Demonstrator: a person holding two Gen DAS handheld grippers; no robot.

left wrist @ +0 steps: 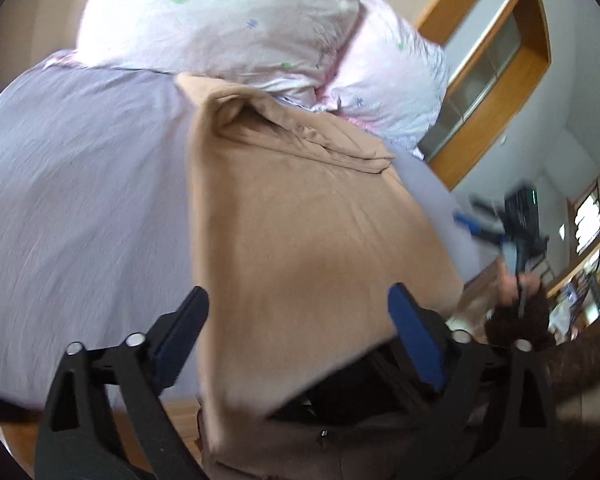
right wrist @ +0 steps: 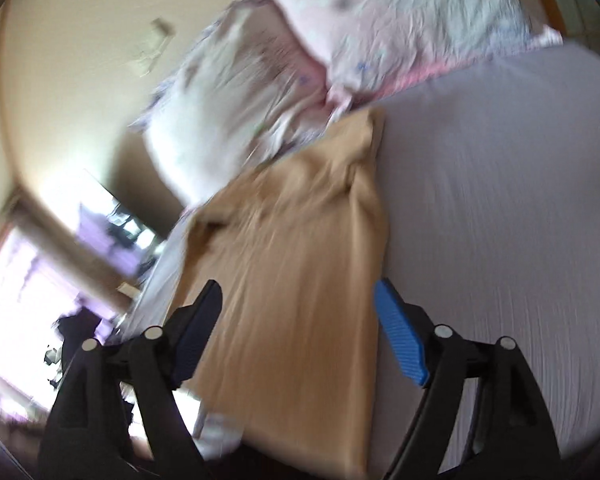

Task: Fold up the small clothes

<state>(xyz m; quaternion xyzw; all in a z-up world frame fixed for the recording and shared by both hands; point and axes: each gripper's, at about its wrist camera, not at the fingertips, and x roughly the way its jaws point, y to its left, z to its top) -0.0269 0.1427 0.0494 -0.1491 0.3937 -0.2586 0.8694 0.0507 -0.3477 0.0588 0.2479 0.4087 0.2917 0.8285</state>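
A tan garment [left wrist: 300,220] lies stretched out on a bed with a pale lilac sheet [left wrist: 80,200], its far end folded over near the pillows. Its near end hangs over the bed's edge. My left gripper [left wrist: 298,304] is open, its blue pads wide apart above the garment's near part. The right wrist view shows the same garment [right wrist: 296,260] running lengthwise away from me. My right gripper [right wrist: 298,296] is open too, its fingers straddling the garment's width without holding it. The other gripper [left wrist: 520,236] and the hand holding it show blurred at the right of the left wrist view.
Two white and pink patterned pillows [left wrist: 240,20] lie at the head of the bed, also in the right wrist view [right wrist: 380,20]. A wooden-framed door or cabinet [left wrist: 496,72] stands to the right. A bright window [right wrist: 20,280] is at left. Wooden floor [left wrist: 172,420] shows below the bed edge.
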